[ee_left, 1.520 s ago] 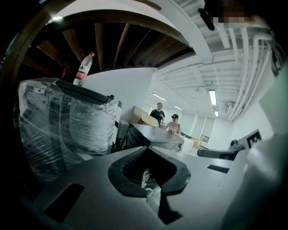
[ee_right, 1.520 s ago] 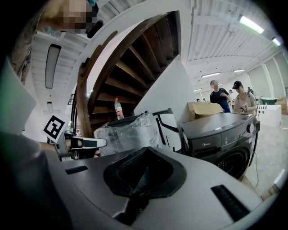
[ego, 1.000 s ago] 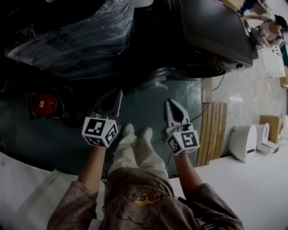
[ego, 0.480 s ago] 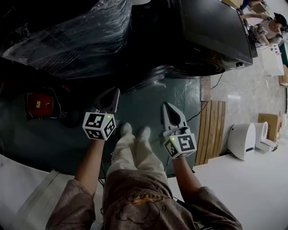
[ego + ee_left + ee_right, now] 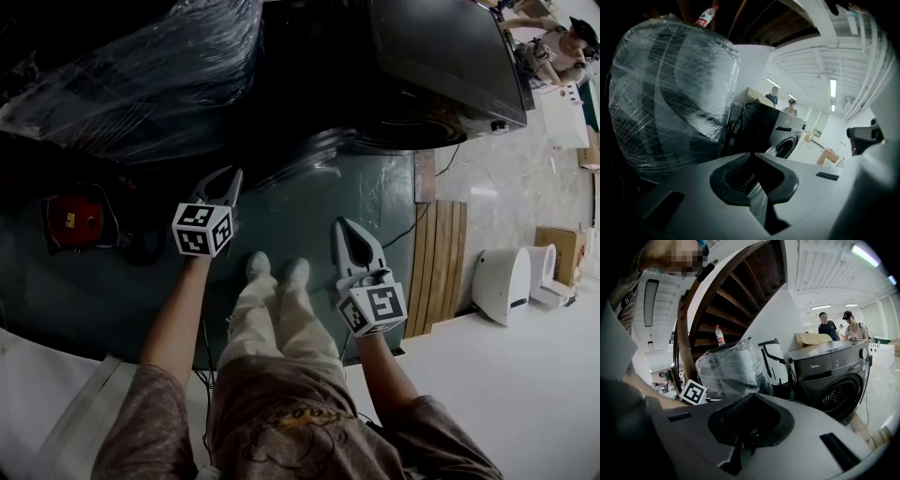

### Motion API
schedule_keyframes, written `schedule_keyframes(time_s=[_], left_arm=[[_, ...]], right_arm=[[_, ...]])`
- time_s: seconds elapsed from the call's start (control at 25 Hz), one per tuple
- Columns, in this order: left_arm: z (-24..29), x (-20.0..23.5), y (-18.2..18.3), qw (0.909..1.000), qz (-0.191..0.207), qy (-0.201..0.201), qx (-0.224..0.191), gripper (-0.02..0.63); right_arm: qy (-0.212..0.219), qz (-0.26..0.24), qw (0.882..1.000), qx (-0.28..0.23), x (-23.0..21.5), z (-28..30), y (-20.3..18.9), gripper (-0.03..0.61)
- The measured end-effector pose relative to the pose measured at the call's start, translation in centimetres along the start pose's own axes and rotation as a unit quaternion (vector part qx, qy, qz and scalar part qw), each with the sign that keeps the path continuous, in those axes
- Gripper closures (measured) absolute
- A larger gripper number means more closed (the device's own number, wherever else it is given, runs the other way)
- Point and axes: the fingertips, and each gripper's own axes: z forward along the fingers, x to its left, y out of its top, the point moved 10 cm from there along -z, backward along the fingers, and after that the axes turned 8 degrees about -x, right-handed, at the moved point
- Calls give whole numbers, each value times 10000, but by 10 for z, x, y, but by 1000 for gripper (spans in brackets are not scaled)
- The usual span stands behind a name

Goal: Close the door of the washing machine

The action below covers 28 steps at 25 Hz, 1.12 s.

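Washing machine point(image 5: 441, 66): a dark front-loader at the far right of the head view, well beyond both grippers. In the right gripper view it stands at the right, with its control panel above the round front.
Door point(image 5: 839, 397): a round porthole low on the machine's front. In the head view a curved, shiny rim juts out from the front towards the near left, so the door looks swung open, though the dim light leaves this unsure.
Left gripper point(image 5: 234, 174): held out at the near left, above the dark green floor point(image 5: 309, 225). Its jaws are pressed together with nothing between them, and it touches nothing.
Right gripper point(image 5: 342, 225): held out at the near right, nearer to the person than the left one. Its jaws are closed on each other and empty, clear of the machine.
Wrapped bundle point(image 5: 141, 75): a bulky thing in clear plastic film at the far left, just beside the machine.
Red object point(image 5: 70, 220): on the floor at the left, too dim to name.
Shoes point(image 5: 277, 270): pale, side by side between the two grippers.
Wooden slats point(image 5: 441, 253): lying on the floor to the right of the right gripper.
White appliance point(image 5: 502, 281): further right, on the pale floor.
Two people point(image 5: 836, 326): standing far behind the machine.
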Motion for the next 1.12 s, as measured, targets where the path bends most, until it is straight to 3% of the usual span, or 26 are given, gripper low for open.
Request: schedule_keyframes(time_s=[0.2, 0.28, 0.76, 1.12], left_arm=[[21, 13, -17, 9993, -94, -279, 214, 595], [28, 16, -24, 9980, -108, -519, 353, 451], [55, 42, -59, 9925, -23, -592, 1072, 400], [58, 39, -72, 9905, -49, -715, 1173, 399]], right_arm=[[-63, 60, 9999, 114, -2, -2, -9, 586], [-77, 80, 9998, 154, -3, -3, -13, 586], [-310, 161, 9988, 357, -5, -10, -23, 586], [-311, 185, 9986, 395, -9, -20, -33, 586]])
